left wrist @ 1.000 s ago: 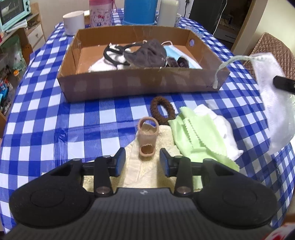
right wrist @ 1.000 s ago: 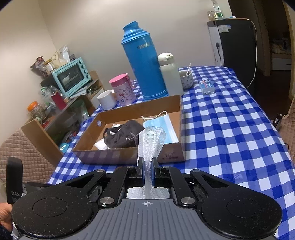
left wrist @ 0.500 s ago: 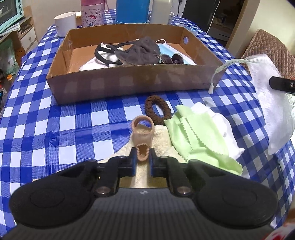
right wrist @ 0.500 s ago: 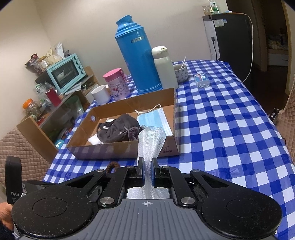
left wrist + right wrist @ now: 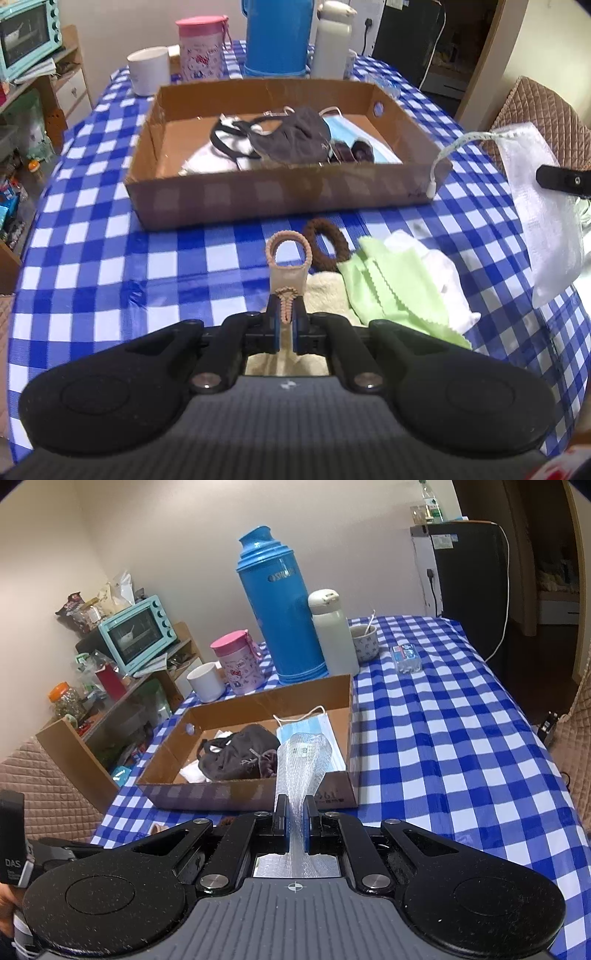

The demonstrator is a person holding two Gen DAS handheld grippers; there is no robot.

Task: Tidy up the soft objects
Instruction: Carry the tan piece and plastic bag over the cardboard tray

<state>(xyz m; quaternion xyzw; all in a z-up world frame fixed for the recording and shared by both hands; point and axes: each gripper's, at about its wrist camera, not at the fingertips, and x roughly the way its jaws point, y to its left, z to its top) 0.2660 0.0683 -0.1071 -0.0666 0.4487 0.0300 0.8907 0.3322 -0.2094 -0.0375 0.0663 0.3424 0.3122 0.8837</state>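
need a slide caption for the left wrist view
Left tongs shut on a beige sleeve, with the cardboard box of soft items ahead.

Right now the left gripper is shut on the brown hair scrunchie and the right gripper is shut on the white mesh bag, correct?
Not quite. The left wrist view shows the left gripper shut on the beige toe sleeve; the brown hair scrunchie lies untouched on the tablecloth. The right gripper is shut on the white mesh bag.

left wrist view low over table, right wrist view higher, both facing cardboard box (image 5: 280,195)
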